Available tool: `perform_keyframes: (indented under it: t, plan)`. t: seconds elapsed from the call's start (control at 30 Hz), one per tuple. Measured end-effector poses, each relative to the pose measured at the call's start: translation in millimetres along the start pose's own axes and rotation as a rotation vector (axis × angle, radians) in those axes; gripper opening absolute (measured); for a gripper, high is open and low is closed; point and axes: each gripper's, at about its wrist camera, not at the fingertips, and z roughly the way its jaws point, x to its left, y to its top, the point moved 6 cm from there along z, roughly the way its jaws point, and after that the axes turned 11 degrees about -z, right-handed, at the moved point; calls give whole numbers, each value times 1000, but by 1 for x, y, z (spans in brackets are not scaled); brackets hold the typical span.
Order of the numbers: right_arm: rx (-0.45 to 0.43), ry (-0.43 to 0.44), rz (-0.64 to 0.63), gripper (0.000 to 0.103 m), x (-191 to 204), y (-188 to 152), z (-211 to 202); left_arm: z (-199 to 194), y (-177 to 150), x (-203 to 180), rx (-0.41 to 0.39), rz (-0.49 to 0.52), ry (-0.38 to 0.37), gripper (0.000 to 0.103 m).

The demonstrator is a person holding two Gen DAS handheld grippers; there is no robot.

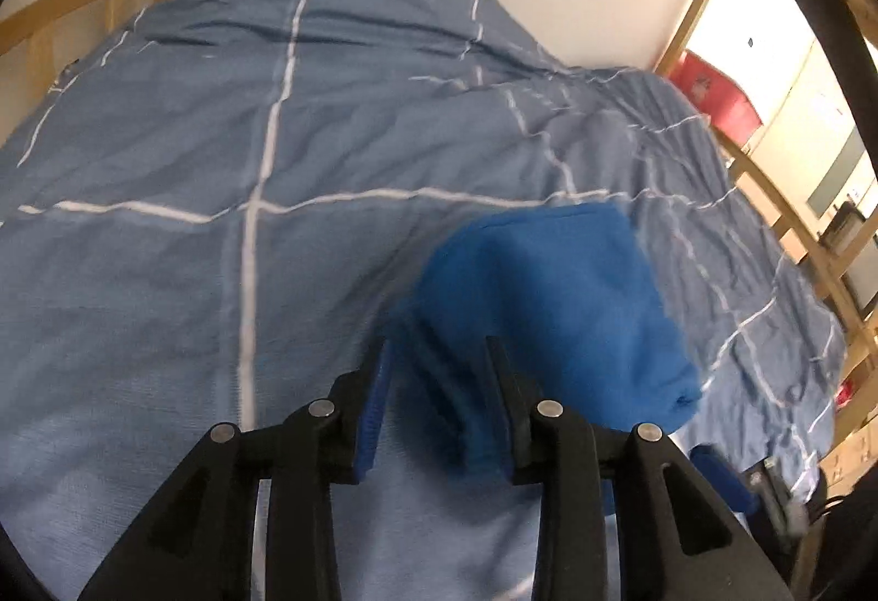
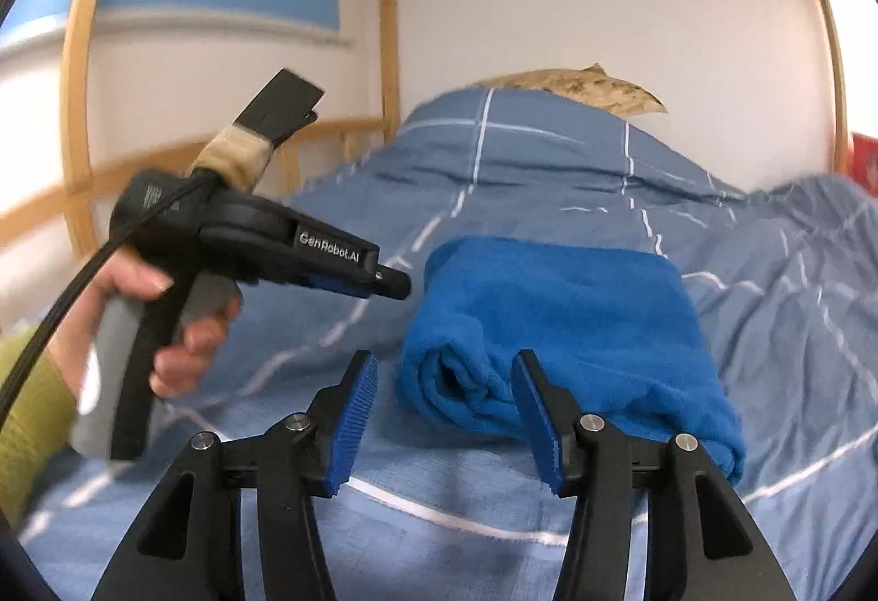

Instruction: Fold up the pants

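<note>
The bright blue fleece pants [image 2: 554, 321] lie folded into a thick bundle on the bed. My right gripper [image 2: 444, 360] is open, and the bundle's rolled near edge lies between its fingers, against the right pad. My left gripper [image 1: 437, 344] is also open, with a blurred fold of the pants [image 1: 554, 293] reaching into the gap between its fingers. In the right wrist view the left gripper [image 2: 392, 282] shows side-on, tip just left of the bundle, held by a hand [image 2: 186, 348] in a green sleeve.
A grey-blue duvet with white check lines [image 1: 230, 151] covers the bed, rumpled at the right. A patterned pillow [image 2: 592, 88] lies at the head against the white wall. Wooden bed-frame rails [image 2: 389, 24] stand to the left and overhead. A red box [image 1: 713, 96] sits beyond the right rail.
</note>
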Motion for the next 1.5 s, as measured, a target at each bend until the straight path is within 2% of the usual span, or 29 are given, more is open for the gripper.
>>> perform_keyframes:
  t: [0.1, 0.23, 0.33, 0.4, 0.5, 0.57, 0.63, 0.73, 0.8, 0.87, 0.9, 0.97, 1.07, 1.17, 1.3, 1.4, 1.5]
  plan:
    - [-25, 48, 45, 52, -3, 1, -1, 4, 0, -6, 9, 65, 64, 32]
    - [10, 176, 105, 52, 2, -4, 7, 4, -5, -3, 8, 81, 81, 32]
    - [40, 246, 152, 52, 7, -8, 16, 6, -7, -2, 10, 124, 124, 33]
    - [47, 248, 160, 52, 9, -11, 23, 5, -10, -2, 17, 151, 149, 33]
    - [63, 257, 165, 52, 12, -11, 36, -7, -13, 4, 2, 141, 176, 33]
    - [65, 258, 167, 52, 15, -9, 41, -21, -17, 14, -24, 142, 241, 33]
    - [52, 250, 118, 52, 24, -3, 45, -37, -22, 25, -48, 151, 336, 33]
    - [62, 277, 44, 55, 40, 2, 47, -59, -31, 35, -81, 130, 392, 38]
    - [93, 290, 49, 55, 41, -1, 44, -73, -37, 36, -108, 118, 437, 39]
    - [122, 279, 58, 61, 35, 0, 44, -89, -45, 34, -150, 110, 506, 41]
    - [141, 274, 47, 62, 36, 0, 39, -94, -49, 32, -166, 108, 529, 42]
    - [118, 293, 7, 63, 41, 1, 15, -107, -60, 19, -212, 117, 565, 45]
    - [55, 250, -45, 64, 30, 1, -18, -108, -76, -6, -221, 163, 531, 45]
    - [29, 165, -5, 73, -14, -10, -42, -98, -93, -32, -211, 235, 514, 45]
    - [139, 19, 91, 73, -89, -39, -40, -70, -97, -52, -159, 225, 433, 45]
    - [247, -10, 184, 73, -126, -60, -28, -52, -97, -62, -140, 226, 397, 44]
    - [281, 2, 269, 73, -148, -73, -22, -35, -94, -72, -117, 239, 382, 44]
